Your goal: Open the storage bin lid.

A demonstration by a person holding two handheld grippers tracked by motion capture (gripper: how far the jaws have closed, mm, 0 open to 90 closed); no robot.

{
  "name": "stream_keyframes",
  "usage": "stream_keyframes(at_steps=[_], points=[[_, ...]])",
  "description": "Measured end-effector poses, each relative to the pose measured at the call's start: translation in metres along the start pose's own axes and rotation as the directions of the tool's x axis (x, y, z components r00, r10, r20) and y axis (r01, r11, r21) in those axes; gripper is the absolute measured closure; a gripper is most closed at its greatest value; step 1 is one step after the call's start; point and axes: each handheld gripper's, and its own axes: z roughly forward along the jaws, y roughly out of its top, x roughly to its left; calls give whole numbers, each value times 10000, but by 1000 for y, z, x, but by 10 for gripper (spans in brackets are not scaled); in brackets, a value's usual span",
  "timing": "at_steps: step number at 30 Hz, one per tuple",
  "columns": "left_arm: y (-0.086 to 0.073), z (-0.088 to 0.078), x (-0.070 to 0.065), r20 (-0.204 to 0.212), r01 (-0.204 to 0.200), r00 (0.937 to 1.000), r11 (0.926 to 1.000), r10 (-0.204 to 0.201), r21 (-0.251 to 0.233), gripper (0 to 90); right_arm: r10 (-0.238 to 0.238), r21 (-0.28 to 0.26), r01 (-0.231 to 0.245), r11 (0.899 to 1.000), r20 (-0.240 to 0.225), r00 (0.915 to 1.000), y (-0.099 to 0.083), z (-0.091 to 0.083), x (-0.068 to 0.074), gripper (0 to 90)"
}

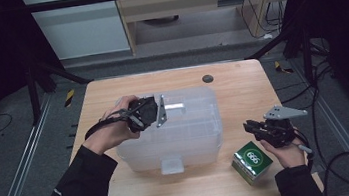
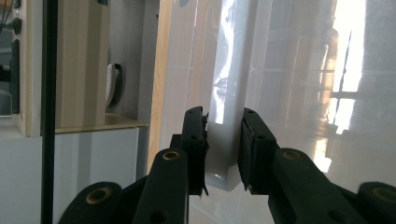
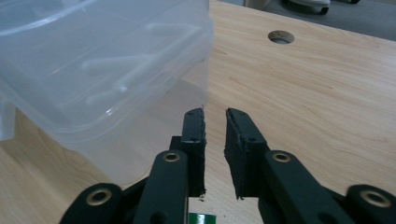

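Between the left gripper's jaws sits a white latch on the clear plastic bin's lid, and the pads pinch it, probably to work the lid open. Off to that bin's side, the right gripper hangs with jaws nearly pressed together and nothing between them, the green box just below its hand.
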Motion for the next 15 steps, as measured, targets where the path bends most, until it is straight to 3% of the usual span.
stream_keyframes(at_steps=[7,15], points=[[0,0,2,77,75,9999,10000,-75,4,735,7,69,-5,10000,-389,9992,1,0,3,895],[-1,-1,4,99,134,9999,9999,-133,-52,733,-23,175,35,9998,-686,9976,2,1,6,900]])
